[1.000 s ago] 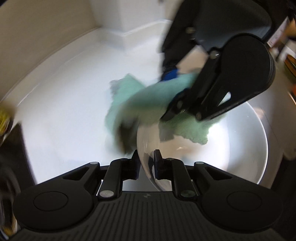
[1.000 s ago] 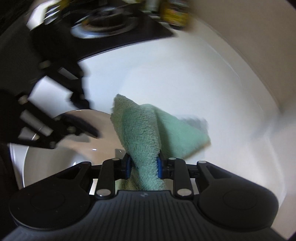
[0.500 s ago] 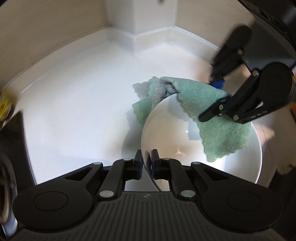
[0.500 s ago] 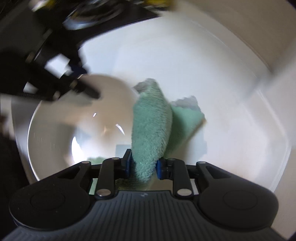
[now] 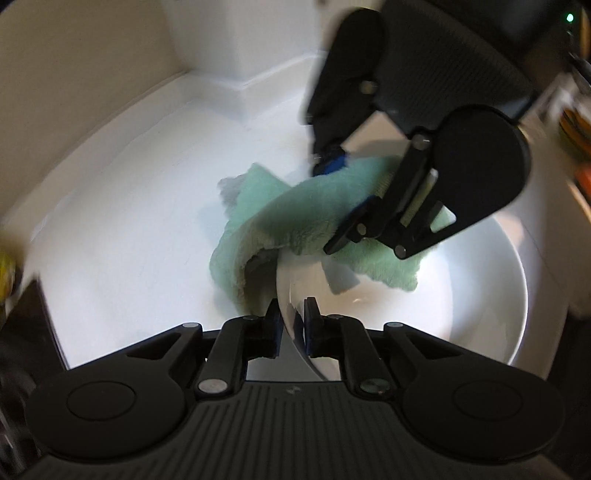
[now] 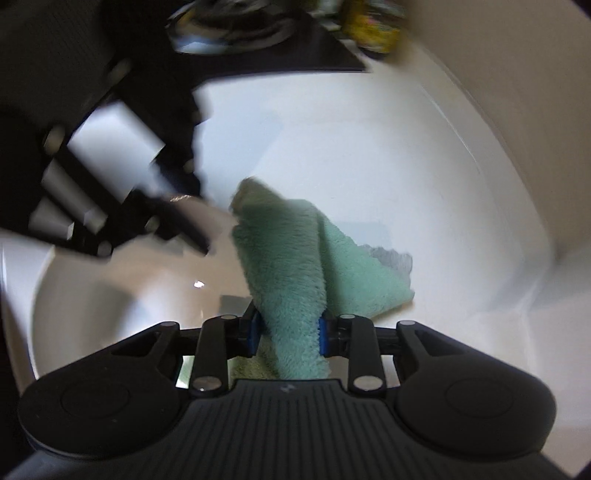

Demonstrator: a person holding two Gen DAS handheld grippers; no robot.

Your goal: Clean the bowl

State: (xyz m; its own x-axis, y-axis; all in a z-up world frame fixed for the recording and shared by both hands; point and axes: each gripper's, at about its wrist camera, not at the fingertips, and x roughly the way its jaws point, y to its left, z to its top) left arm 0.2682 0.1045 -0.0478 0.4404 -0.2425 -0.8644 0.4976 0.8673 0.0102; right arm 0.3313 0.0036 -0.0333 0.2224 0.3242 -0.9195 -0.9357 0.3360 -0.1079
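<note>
Left gripper [image 5: 289,325], jaws opening, straddles the near rim of the white bowl [image 5: 480,314]; whether the pads press the rim cannot be made out, and the rim is cut off behind the gripper body. Right gripper [image 6: 286,330] is clenched on a green cloth [image 6: 291,266], a thick fold filling the gap between its blue pads. In the left wrist view the cloth [image 5: 295,218] drapes over the bowl's far rim, partly inside, partly on the white countertop [image 5: 129,221]; the right gripper [image 5: 340,192] hides its middle. The bowl [image 6: 110,295] sits on the countertop near a corner. Blurred background: a stove burner [image 6: 229,26] and a yellow container [image 6: 373,26].
</note>
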